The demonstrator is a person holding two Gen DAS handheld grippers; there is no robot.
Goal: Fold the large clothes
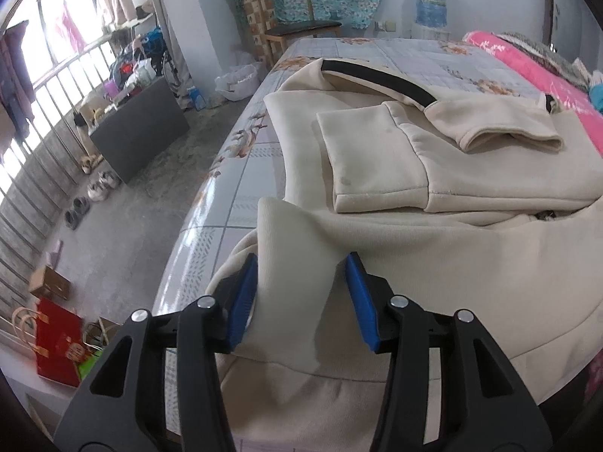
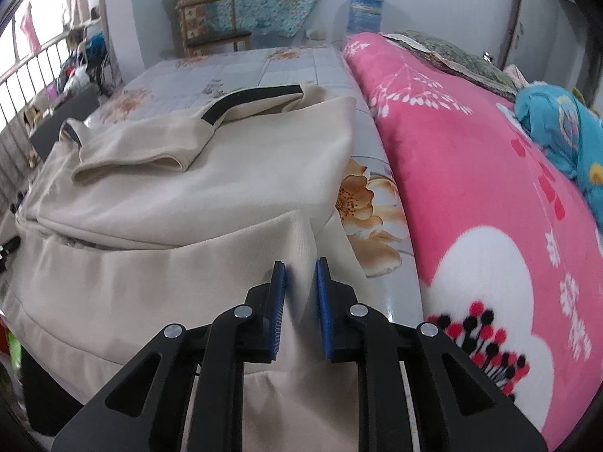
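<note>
A large cream sweatshirt [image 1: 471, 173] [image 2: 181, 199] lies on the bed, its black-striped sleeves [image 1: 380, 79] folded across the body. Its near hem is raised and bent toward the far part. In the left wrist view my left gripper [image 1: 301, 260] has a standing corner of that hem between its blue pads [image 1: 243, 293], and cloth fills the gap and meets both pads. At the other hem corner my right gripper [image 2: 300, 263] stands nearly closed, its pads [image 2: 324, 301] pinching a thin ridge of the cream fabric.
The bed sheet [image 1: 414, 56] [image 2: 233, 71] is pale with orange flowers. A pink blanket [image 2: 471, 188] [image 1: 527, 64] lies along the right with a blue cloth [image 2: 557, 128] on it. Left of the bed, the floor holds a dark box [image 1: 143, 128], shoes [image 1: 98, 188] and a red bag [image 1: 56, 342].
</note>
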